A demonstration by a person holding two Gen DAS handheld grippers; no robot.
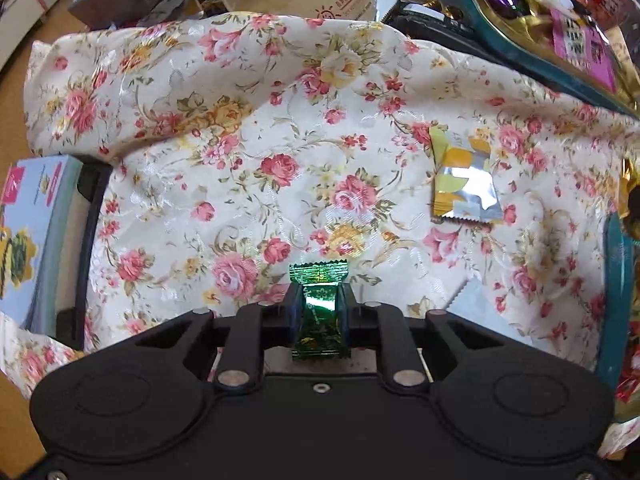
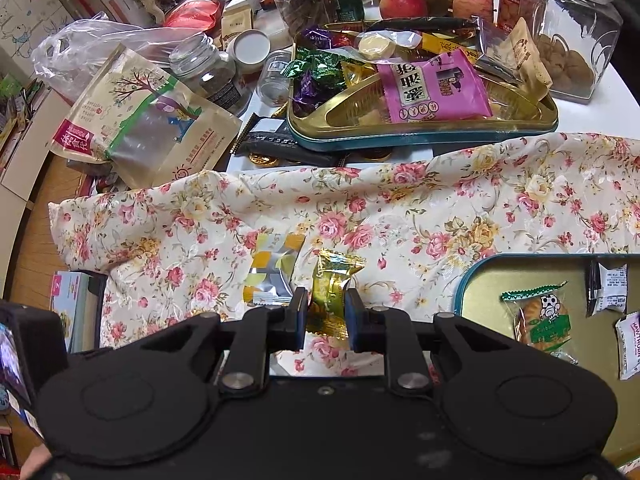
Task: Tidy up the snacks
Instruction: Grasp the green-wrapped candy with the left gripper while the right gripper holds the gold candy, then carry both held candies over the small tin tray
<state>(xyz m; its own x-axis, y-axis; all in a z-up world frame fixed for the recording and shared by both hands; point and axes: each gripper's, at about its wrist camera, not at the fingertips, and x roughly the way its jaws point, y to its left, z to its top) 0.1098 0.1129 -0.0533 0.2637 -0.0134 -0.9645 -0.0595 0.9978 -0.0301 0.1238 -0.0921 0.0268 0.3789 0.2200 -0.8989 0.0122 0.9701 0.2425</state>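
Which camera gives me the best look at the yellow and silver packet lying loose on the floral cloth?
The left wrist view: the yellow and silver packet lies in the open on the floral cloth, whole and unobstructed. In the right wrist view the same packet is smaller, and its lower edge is cut off by the right gripper, beside the gold candy.

Bright even light, foil glare, fisheye-warped edges

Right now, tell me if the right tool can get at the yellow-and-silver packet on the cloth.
Probably not yet: the right tool is shut on a gold candy, though the packet lies uncovered beside it.
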